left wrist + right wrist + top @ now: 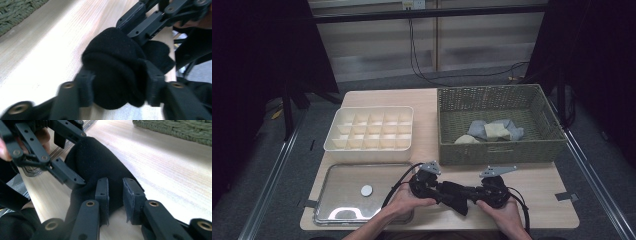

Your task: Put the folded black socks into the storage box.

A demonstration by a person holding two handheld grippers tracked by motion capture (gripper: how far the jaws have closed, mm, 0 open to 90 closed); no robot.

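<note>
A black sock (457, 196) lies bunched on the wooden table (542, 185) near its front edge, between both grippers. My left gripper (441, 191) points right, and in the left gripper view its pads (85, 83) press on both sides of the rolled bundle (115, 62). My right gripper (469, 196) points left toward it. In the right gripper view the jaws (116, 192) stand close together, pinching the sock's near edge (97, 162). The left gripper's linkage (62, 172) is clamped on the sock's far side. Part of the sock is hidden by the jaws.
A green woven basket (497, 150) at the back right holds grey and cream cloths (494, 130). A white divided box (337, 145) sits at the back left. In front of it lies a shiny tray (342, 185) with a small white disc (366, 190).
</note>
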